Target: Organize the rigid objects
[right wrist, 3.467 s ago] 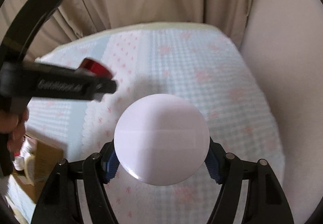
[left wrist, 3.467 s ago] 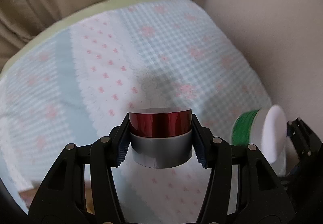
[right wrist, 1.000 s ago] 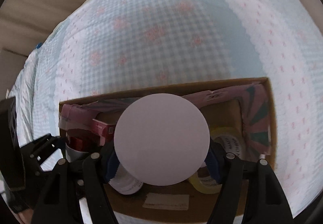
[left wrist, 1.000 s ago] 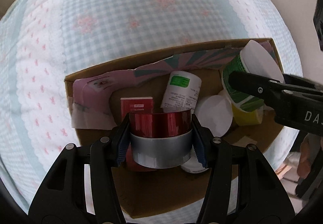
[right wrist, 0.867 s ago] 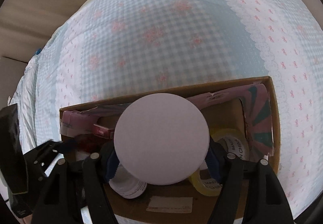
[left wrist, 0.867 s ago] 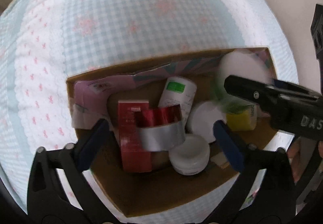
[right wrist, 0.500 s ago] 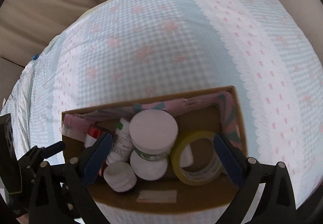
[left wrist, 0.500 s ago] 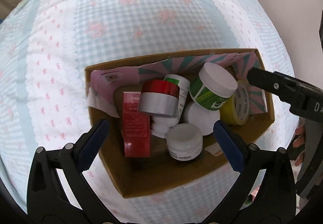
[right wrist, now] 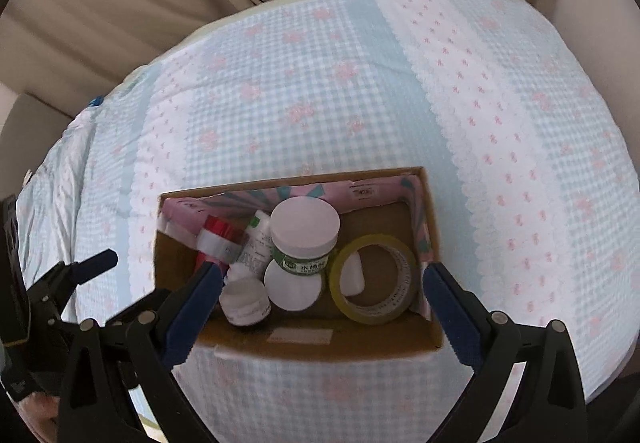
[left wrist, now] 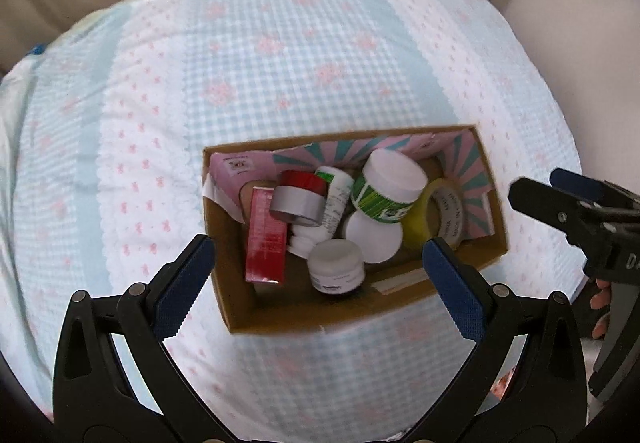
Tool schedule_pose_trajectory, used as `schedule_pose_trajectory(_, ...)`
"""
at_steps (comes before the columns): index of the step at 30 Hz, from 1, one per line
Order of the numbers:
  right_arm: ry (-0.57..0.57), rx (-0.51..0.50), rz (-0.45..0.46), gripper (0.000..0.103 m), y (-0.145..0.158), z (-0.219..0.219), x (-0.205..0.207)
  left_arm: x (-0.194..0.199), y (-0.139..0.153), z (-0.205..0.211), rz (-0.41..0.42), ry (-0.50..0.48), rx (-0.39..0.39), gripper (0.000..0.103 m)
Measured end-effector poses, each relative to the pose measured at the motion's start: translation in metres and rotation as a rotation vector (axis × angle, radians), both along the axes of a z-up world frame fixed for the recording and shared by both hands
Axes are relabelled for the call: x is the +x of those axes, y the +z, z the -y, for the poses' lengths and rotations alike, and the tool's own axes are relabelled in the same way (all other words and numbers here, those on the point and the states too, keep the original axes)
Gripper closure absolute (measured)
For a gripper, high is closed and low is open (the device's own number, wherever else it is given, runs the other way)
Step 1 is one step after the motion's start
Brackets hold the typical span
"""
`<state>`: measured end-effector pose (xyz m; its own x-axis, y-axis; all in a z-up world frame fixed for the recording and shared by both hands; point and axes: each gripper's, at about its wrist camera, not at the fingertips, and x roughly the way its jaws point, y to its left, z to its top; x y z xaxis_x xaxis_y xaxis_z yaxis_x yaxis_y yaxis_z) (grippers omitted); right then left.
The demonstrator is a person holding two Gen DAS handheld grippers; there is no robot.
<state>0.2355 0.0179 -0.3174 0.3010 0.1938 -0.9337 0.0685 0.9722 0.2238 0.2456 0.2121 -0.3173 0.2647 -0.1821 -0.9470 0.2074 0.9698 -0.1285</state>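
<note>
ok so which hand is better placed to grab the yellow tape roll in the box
Right, probably. The yellow tape roll lies between the open right gripper's fingers, at the cardboard box's right end. The open left gripper centres further left, over the small white jar.

yellow tape roll (left wrist: 438, 214): "MADE IN…", probably CHINA | green-labelled jar (right wrist: 303, 240): "水杨…"

One cardboard box (left wrist: 280, 317), two tape rolls (left wrist: 298, 205) (left wrist: 440, 213), three white-lidded jars (left wrist: 386, 191) (left wrist: 338, 271) (left wrist: 373, 237), one red carton (left wrist: 266, 247), one bottle (left wrist: 338, 199)
</note>
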Motion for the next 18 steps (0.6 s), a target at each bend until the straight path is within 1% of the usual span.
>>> schedule_pose_trajectory(1,0.009,0.003,0.008,0.003,0.006,0.002,-0.003,-0.006,0.014,0.003,0.019,0.023,-0.001,0.0)
schedule_pose_trajectory(2,0.021,0.007,0.019,0.003,0.015,0.006,-0.007,-0.009,0.02,0.005,0.028,0.035,0.0,0.0)
schedule_pose_trajectory(5,0.059,-0.007,0.063,0.003,0.047,0.02,-0.02,-0.025,0.055,0.017,0.079,0.074,-0.015,0.0)
schedule_pose_trajectory(7,0.082,-0.022,0.098,0.003,0.074,0.032,-0.03,-0.04,0.084,0.03,0.132,0.095,-0.001,0.0)
schedule_pose_trajectory(8,0.089,-0.031,0.115,0.003,0.084,0.037,-0.033,-0.044,0.093,0.034,0.149,0.102,0.0,0.0)
schedule_pose_trajectory(10,0.114,-0.049,0.156,0.003,0.11,0.049,-0.042,-0.058,0.125,0.046,0.211,0.13,-0.016,0.0)
schedule_pose_trajectory(12,0.13,-0.07,0.206,0.003,0.137,0.063,-0.052,-0.067,0.149,0.052,0.255,0.149,-0.043,0.0)
schedule_pose_trajectory(15,0.129,-0.093,0.279,0.003,0.177,0.081,-0.07,-0.089,0.194,0.064,0.352,0.173,-0.081,0.0)
schedule_pose_trajectory(16,0.122,-0.098,0.305,0.003,0.19,0.086,-0.076,-0.097,0.21,0.068,0.392,0.177,-0.084,0.0)
schedule_pose_trajectory(18,0.106,-0.103,0.363,0.003,0.214,0.095,-0.09,-0.11,0.232,0.074,0.447,0.18,-0.079,0.0)
